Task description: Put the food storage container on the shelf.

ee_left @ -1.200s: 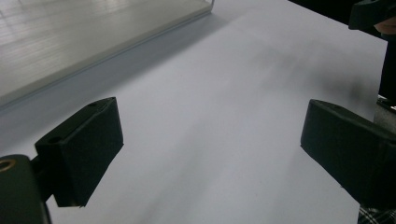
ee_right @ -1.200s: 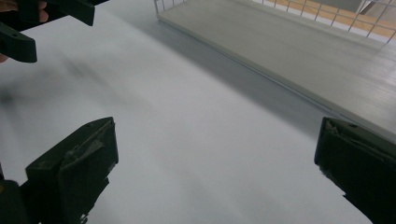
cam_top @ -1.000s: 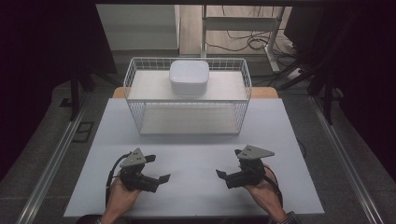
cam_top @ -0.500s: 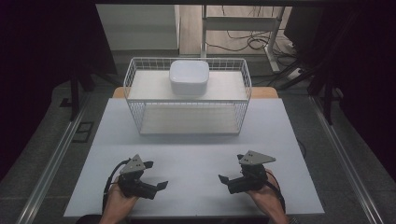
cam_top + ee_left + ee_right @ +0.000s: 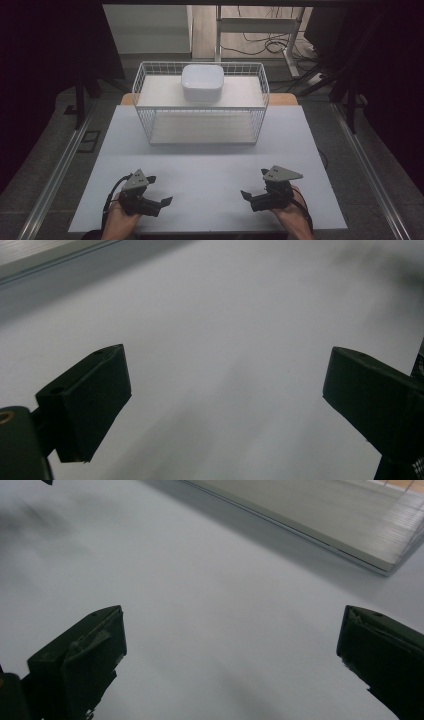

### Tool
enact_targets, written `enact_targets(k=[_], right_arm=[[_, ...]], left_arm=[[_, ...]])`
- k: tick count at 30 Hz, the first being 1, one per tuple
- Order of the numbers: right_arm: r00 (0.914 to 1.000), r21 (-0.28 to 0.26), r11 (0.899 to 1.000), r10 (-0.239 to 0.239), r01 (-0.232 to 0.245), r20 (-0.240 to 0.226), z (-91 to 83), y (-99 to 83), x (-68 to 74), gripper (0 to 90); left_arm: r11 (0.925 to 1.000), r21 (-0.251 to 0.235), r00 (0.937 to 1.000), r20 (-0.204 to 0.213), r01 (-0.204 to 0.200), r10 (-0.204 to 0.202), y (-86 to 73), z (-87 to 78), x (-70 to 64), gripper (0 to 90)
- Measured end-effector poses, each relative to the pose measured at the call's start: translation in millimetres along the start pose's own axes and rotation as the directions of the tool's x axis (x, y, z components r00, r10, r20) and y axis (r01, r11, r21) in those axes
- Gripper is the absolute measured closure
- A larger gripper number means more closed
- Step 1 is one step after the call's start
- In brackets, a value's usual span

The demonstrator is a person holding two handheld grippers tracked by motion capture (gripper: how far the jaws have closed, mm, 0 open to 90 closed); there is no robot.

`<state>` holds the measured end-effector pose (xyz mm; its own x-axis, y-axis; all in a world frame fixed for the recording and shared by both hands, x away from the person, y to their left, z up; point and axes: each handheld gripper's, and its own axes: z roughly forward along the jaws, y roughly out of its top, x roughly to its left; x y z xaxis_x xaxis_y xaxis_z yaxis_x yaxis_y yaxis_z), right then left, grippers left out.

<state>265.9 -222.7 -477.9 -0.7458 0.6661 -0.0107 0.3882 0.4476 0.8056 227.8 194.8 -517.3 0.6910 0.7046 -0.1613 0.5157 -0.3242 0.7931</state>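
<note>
Dim lab, white table (image 5: 210,165) w/ a wire basket (image 5: 200,107) at the far end; a white lidded box (image 5: 202,83) sits on its top shelf, well apart from both grippers. Left gripper (image 5: 159,204) & right gripper (image 5: 250,197) rest low at the near edge, jaws spread wide, nothing held, probably a ready pose. Right gripper view adds the basket's base board (image 5: 320,520) close up; high view alone gives the box.

Dim room, dark at the high view's sides, white table (image 5: 210,165) evenly lit from above with soft shadows under the wire basket (image 5: 200,107), no glare; both gripper views soft and motion-blurred, black jaws near-silhouettes, faint grey shadow smears on the table surface.
</note>
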Motion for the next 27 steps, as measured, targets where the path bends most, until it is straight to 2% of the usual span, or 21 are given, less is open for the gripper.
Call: enact_targets(k=[17, 24, 27], right_arm=[[0.9968, 0.007, 0.999, 0.035, -0.036, 0.072, -21.8, -17.8, -12.7, 0.0], [0.9928, 0.011, 0.999, 0.052, -0.053, 0.108, -29.5, -26.0, -18.8, 0.0], [0.9883, 0.012, 0.998, 0.059, -0.062, 0.14, -35.4, -31.9, -23.0, 0.0]], left_arm=[[0.9988, -0.015, 0.9975, -0.053, 0.047, -0.048, -16.7, -21.3, 10.1, 4.7], [0.9972, -0.026, 0.9934, -0.088, 0.071, -0.073, -25.3, -32.2, 17.6, 4.8], [0.9956, -0.034, 0.9899, -0.108, 0.088, -0.091, -30.0, -38.4, 22.7, 4.9]])
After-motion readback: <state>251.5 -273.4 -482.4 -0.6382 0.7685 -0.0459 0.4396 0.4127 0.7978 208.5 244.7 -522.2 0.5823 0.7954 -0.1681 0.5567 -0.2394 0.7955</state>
